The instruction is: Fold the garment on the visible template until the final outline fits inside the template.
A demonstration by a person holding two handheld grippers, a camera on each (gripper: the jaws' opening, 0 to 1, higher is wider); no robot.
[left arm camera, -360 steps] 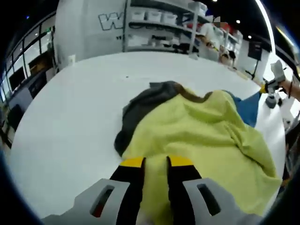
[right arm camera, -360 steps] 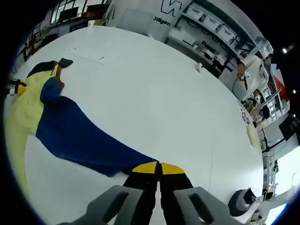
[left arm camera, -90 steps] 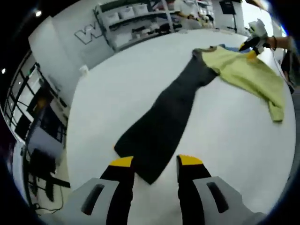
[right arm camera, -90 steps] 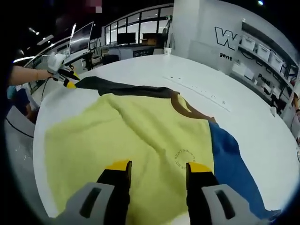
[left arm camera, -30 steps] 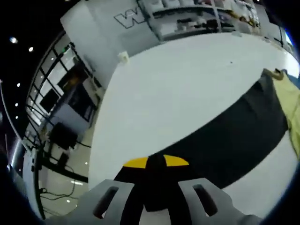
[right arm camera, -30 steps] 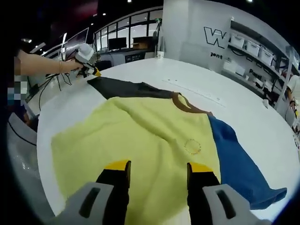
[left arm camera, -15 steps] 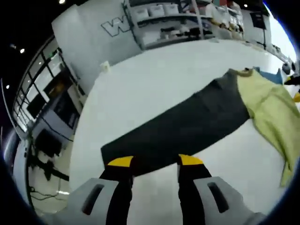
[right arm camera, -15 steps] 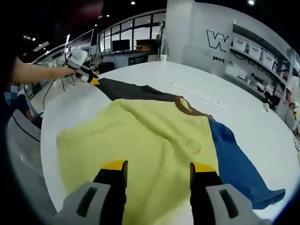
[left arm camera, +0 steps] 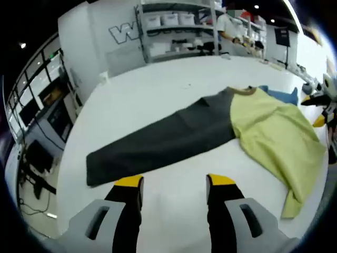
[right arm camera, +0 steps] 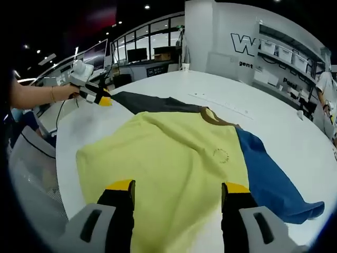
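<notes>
The shirt [right arm camera: 174, 158] has a pale yellow-green body, a brown collar band [right arm camera: 213, 118], one dark charcoal sleeve [left arm camera: 158, 142] and one royal blue sleeve [right arm camera: 268, 176]. A small faint circular print [right arm camera: 221, 154] sits on the chest. The desk [right arm camera: 174, 89] is plain white. The left tool [left arm camera: 175, 184] and right tool [right arm camera: 178, 188] have black jaws tipped yellow on grey bodies.

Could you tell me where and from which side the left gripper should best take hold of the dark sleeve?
Probably at the cuff end of the dark sleeve, its free squared tip nearest the open left gripper. The sleeve lies flat and stretched out on the table, so come in low from the cuff side, sliding one jaw under the edge.
</notes>
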